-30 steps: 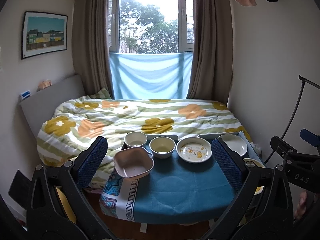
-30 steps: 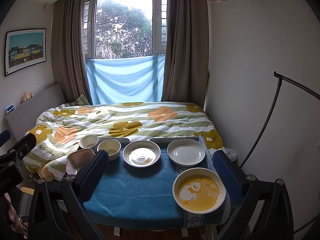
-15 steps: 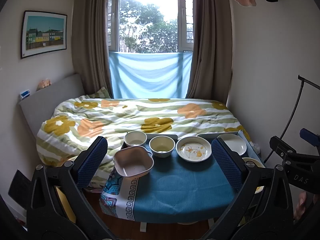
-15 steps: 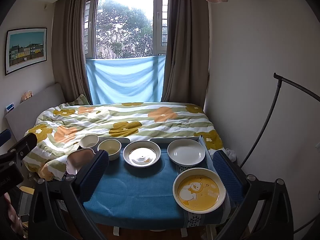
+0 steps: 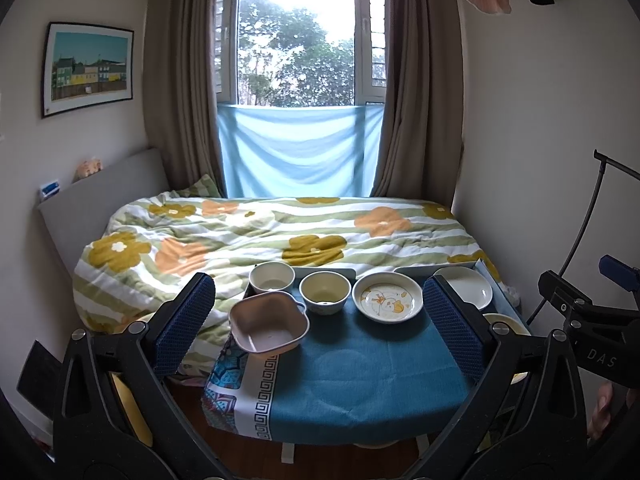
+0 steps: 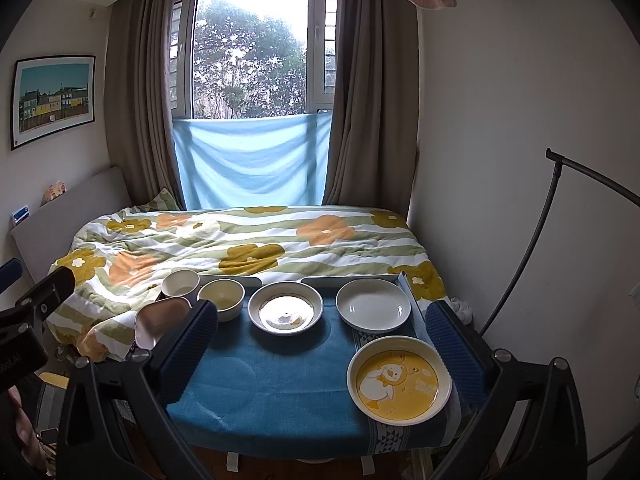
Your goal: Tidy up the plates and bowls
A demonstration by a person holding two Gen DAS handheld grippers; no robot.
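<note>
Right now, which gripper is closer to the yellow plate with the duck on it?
The right gripper. The yellow duck plate lies just inside its right finger. The left gripper is over the table's other side, by the pink square bowl.

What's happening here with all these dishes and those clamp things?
A person holds a gripper in each hand, about to sort dishes on a small table by a bed. Both the left gripper and right gripper are open and hold nothing. Nothing is stacked: a pink bowl, two round bowls, a duck plate, a white plate and a yellow plate lie apart.
</note>
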